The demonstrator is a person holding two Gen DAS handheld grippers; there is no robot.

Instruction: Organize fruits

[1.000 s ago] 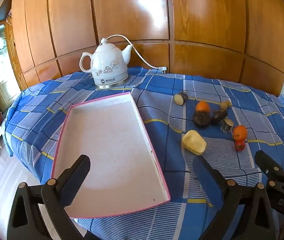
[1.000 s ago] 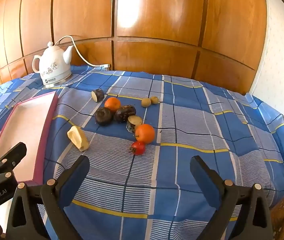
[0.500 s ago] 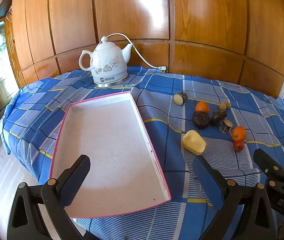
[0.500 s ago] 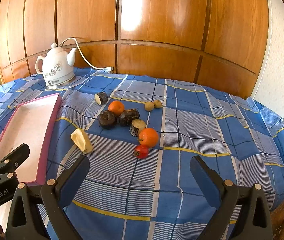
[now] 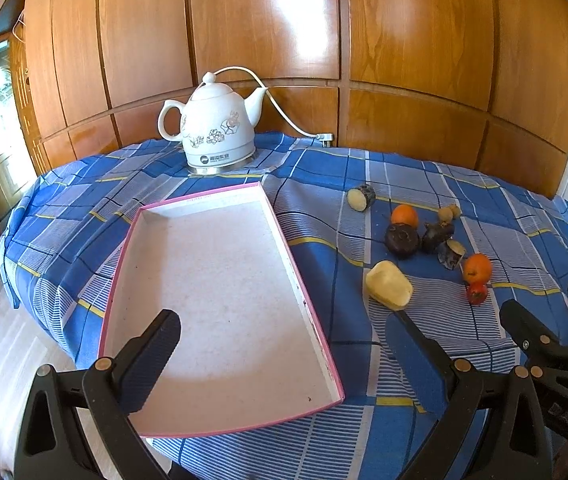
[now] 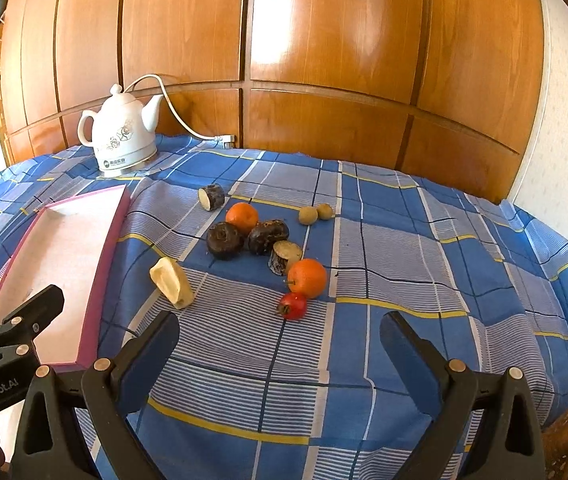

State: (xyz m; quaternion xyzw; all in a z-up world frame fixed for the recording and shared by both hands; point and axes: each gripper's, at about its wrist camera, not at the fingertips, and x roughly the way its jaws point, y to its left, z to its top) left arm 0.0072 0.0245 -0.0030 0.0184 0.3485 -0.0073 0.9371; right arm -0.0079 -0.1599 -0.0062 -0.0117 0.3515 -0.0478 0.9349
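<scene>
Two oranges lie in a loose cluster of produce on the blue plaid tablecloth (image 6: 424,240): the near orange (image 6: 307,278) touches a small red fruit (image 6: 293,306) just in front of it, and the far orange (image 6: 242,217) sits behind two dark round pieces (image 6: 225,240). A cut dark-skinned chunk (image 6: 285,257) lies between the dark pieces and the near orange, another cut chunk (image 6: 211,197) lies farther back, and two small tan fruits (image 6: 308,215) sit side by side to the far right of the group. A pale yellow wedge (image 6: 171,282) lies apart to the near left, between the cluster and the tray.

That pink-rimmed tray (image 5: 304,304) lies flat to the left, its long right edge near the wedge but not touching it. Bare cloth stretches wide to the right of the fruit and in front of it, up to the near table edge. A white kettle (image 5: 220,130) stands at the far left against the wood panelling (image 6: 324,40), its cord trailing right.

The left gripper (image 5: 280,348) hangs above the near end of the tray, fingers spread wide with nothing between them. The right gripper (image 6: 278,346) hovers low over the near cloth, aimed at the red fruit, fingers likewise wide apart and holding nothing.
</scene>
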